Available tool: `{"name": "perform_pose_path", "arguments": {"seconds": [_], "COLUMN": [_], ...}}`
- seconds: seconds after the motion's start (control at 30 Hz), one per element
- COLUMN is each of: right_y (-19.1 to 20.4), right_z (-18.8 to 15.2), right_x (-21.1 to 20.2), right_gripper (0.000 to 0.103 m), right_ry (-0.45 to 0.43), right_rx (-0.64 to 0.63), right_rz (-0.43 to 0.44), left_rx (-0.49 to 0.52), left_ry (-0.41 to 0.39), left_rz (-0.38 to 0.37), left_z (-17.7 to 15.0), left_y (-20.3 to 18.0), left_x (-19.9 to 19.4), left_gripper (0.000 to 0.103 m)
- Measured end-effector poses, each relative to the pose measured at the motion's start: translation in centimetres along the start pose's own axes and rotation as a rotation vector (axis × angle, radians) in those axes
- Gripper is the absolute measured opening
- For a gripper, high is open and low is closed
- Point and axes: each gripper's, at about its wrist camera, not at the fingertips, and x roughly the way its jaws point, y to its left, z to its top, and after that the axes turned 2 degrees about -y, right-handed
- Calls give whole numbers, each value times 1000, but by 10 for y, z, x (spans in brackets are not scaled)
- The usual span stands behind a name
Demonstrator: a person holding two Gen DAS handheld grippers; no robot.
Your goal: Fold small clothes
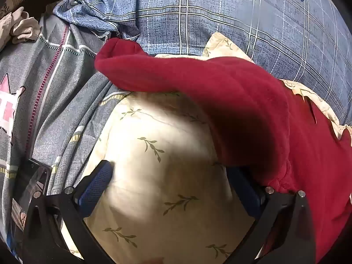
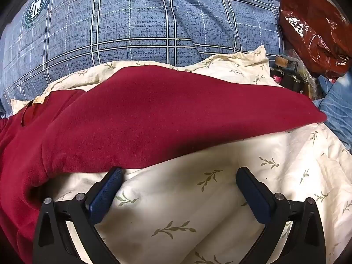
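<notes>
A: While you hover over the bed, take it in from the big things down. The blue plaid quilt cover (image 2: 136,26) fills the far side, and the cream sheet with green leaf sprigs (image 2: 176,198) lies spread in front of it.

B: And the garment?

A: The dark red fleece top (image 2: 165,114) lies on that cream sheet, spread out sideways, with one sleeve (image 1: 154,70) reaching toward the grey patterned bedding (image 1: 55,101) on your left and the other tapering off to your right. I judge no fold is made yet, so you are at the start of the first one.

B: My hands?

A: Your left gripper (image 1: 171,180) stands wide and holds nothing; its right-hand finger is tucked under the hanging red edge, its left pad over bare sheet. Your right gripper (image 2: 179,180) is also wide and empty, with its left pad (image 2: 105,193) just at the lower red edge.

B: Next move?

A: Probably a sleeve. Get both fingers round the fleece alone, not the sheet beneath, then carry it across the body. Thick fleece is likely to bunch, so grip close to the edge.
</notes>
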Motion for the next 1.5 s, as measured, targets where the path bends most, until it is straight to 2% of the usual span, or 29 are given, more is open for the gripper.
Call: {"name": "perform_pose_path", "arguments": {"seconds": [0.27,0.33,0.5,0.57,0.67,0.73,0.8,0.87,0.97,1.03,1.13,1.33,1.5], "right_y": [-9,-13,11,25,43,55,73,97,130,152,175,188,189], "right_z": [3,-1,-8,-9,-6,2,6,8,8,4,-7,-17,-16], "right_x": [-16,-40,-111,-140,-179,-192,-203,-198,-175,-153,-125,-100,-89], "right_gripper": [101,101,103,103,103,103,103,103,103,103,103,103,102], "right_ry": [52,13,-51,-57,-39,-29,-71,-119,-166,-178,-175,-211,-200], "right_rx": [37,95,64,41,71,62,31,-26,-123,-174,-198,-233,-237], "right_rz": [10,20,156,243,448,540,581,544,462,407,385,338,346], "left_rx": [-1,4,51,38,25,54,74,75,87,125,164,155,144], "left_ry": [2,5,53,56,-2,-68,-129,-153,-142,-148,-149,-145,-155], "left_rz": [-1,0,1,4,-35,-24,-5,-24,-51,-44,-36,-29,-31], "left_z": [0,-1,-2,-5,-6,-7,-9,-12,-10,-13,-15,-12,-12], "left_y": [1,0,-5,-5,-1,-3,-6,-11,-19,-28,-40,-45,-47], "left_x": [0,-2,-9,-21,-48,-69,-85,-92,-91,-89,-85,-75,-74], "left_gripper": [103,103,103,103,103,103,103,103,103,103,103,103,103]}}
